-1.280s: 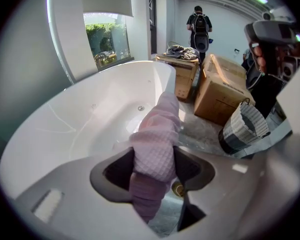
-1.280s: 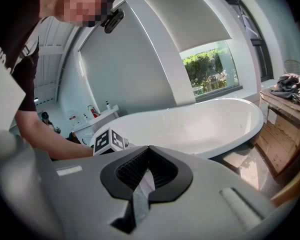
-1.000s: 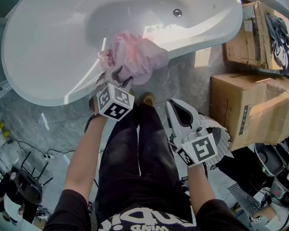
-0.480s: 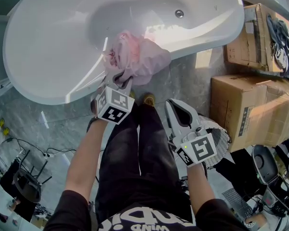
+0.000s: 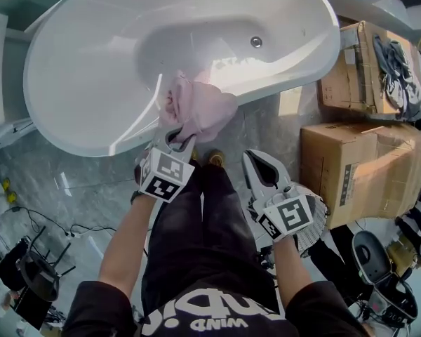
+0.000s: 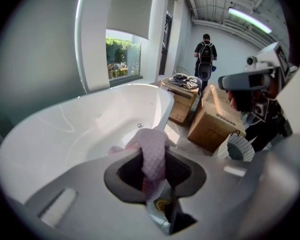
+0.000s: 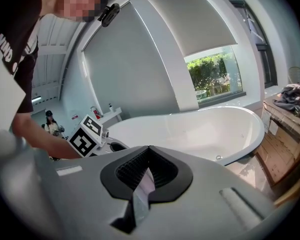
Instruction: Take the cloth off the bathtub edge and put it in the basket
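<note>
One white bathtub (image 5: 77, 118) fills the upper half of the head view. Its oval rim curves towards the person and its drain sits near the far end. Two cardboard boxes stand on the grey floor to the right of it. The farther box (image 5: 358, 69) carries a heap of dark clothes (image 5: 400, 69), and the nearer box (image 5: 361, 174) is closed. The person's legs, in black trousers (image 5: 196, 237), run up the middle of that view to the foot of the tub.

A white pleated basket (image 5: 321, 209) stands on the floor by the person's right leg, just beside the nearer box. The marker cube of the right-hand tool partly covers it. It is well apart from the tub rim.

The pink cloth (image 5: 200, 107) is bunched over the near rim of the tub, partly inside the basin and partly hanging over the outer wall. Its lower end runs down into the left tongs (image 5: 179, 137).

Those tongs have just been closing, with the cloth between them. In the left gripper view the waffle-textured fabric (image 6: 152, 156) is pinched between the two dark pads and stands up out of them, so they are clenched on the cloth.

The right tongs (image 5: 256, 161) hang over the person's right thigh, above the basket. Their tips meet and nothing is held between them.
</note>
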Demonstrator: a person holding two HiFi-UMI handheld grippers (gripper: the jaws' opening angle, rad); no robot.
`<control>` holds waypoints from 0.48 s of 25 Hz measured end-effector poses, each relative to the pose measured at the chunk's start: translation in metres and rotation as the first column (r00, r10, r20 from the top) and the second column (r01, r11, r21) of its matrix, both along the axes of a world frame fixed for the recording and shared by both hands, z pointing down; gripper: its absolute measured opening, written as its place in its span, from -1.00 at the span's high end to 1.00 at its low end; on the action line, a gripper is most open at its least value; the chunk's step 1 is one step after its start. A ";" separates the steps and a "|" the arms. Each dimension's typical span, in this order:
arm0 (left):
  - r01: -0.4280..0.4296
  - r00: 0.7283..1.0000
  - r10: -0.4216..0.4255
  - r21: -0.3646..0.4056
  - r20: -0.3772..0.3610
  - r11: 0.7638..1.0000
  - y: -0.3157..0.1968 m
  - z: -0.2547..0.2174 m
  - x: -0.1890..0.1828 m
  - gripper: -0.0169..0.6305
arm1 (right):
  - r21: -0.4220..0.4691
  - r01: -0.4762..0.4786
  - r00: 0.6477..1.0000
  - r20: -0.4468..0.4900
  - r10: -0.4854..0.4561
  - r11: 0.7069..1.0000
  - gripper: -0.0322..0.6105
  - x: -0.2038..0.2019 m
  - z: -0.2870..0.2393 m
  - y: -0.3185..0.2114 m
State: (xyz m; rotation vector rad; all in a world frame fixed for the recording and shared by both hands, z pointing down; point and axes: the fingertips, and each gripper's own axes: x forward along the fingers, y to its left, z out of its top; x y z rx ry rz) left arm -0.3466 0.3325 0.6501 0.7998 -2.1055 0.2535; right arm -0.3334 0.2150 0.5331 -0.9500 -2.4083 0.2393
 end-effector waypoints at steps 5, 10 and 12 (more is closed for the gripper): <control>0.004 0.999 -0.005 0.027 0.033 1.000 -0.004 -0.059 0.003 0.72 | -0.013 0.012 0.999 0.031 -0.012 1.000 0.87 0.000 -0.036 -0.002; 0.018 0.997 -0.021 0.047 0.074 0.999 -0.002 -0.121 0.005 0.72 | -0.027 0.009 0.997 0.075 -0.007 1.000 0.87 -0.002 -0.077 -0.004; 0.022 0.995 -0.028 0.061 0.092 0.998 -0.002 -0.146 0.007 0.72 | -0.034 0.003 0.995 0.103 0.001 0.999 0.87 -0.002 -0.097 -0.007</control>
